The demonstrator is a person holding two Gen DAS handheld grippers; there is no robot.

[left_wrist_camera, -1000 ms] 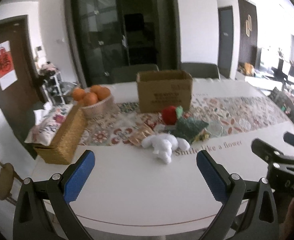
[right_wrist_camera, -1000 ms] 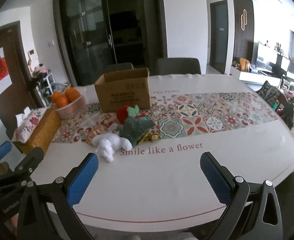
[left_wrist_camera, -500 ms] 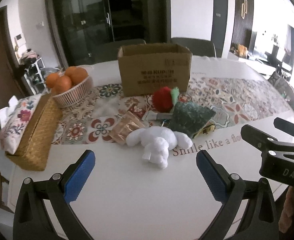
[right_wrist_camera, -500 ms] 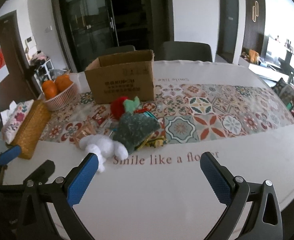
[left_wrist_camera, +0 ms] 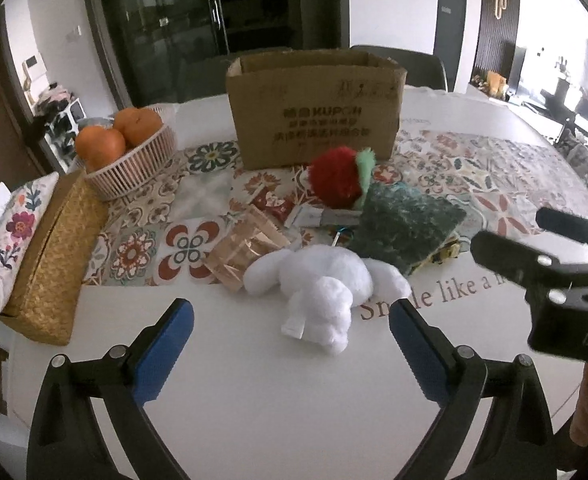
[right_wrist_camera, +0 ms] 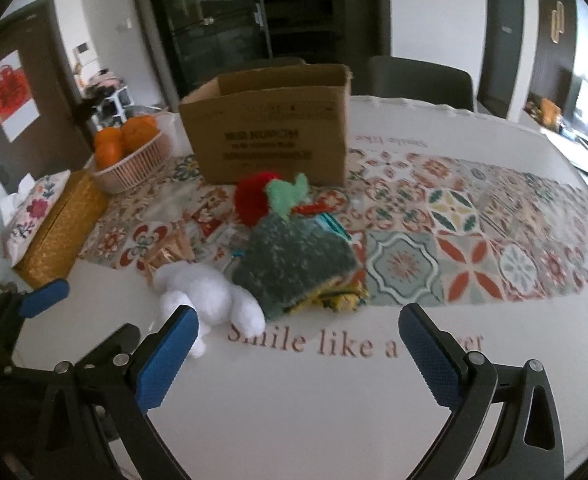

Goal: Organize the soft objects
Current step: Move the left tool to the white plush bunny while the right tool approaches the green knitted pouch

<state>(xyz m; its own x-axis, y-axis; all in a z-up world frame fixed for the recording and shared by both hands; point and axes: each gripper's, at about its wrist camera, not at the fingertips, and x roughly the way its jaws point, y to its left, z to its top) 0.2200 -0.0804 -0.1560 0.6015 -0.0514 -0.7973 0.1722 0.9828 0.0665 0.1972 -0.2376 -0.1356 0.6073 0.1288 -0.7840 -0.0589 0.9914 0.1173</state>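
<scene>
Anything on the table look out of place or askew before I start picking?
Nothing spilled or damaged. The soft items lie in a loose heap before the cardboard box: white plush sprawled on the table, green pad tilted across a yellow item, red pom-pom behind.

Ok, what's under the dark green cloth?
A yellow patterned fabric pokes out beneath the dark green cloth at its near edge. How far it extends, or anything else beneath, is covered.
</scene>
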